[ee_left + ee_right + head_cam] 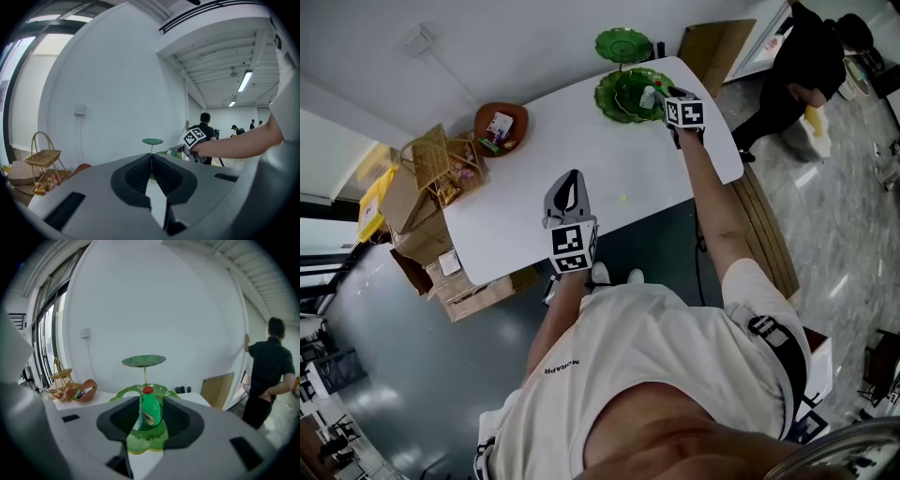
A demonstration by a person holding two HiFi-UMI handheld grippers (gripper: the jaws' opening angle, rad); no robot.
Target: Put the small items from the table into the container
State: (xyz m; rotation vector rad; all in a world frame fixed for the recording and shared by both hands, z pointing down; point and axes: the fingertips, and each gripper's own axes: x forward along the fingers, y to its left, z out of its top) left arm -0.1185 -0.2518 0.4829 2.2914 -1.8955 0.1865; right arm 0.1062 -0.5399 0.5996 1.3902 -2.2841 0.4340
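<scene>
A small green bottle [150, 413] with a red cap stands upright on the lower leaf-shaped tray [125, 392] of a green two-tier stand [623, 45] at the table's far right. My right gripper [151, 401] is open, its jaws on either side of the bottle with a thin gap at each flank. In the head view that gripper [661, 94] reaches over the lower tray [614, 101]. My left gripper [567, 199] hovers over the table's near edge, shut and empty, and its tips [151, 157] meet. A tiny yellow-green item [623, 199] lies on the white table [581, 155].
At the table's far left sits a brown bowl [502, 127] with small items in it. Beside it stands a wicker basket rack [436, 164], with cardboard boxes [422, 234] on the floor below. A person in black [811, 66] stands past the table's right end.
</scene>
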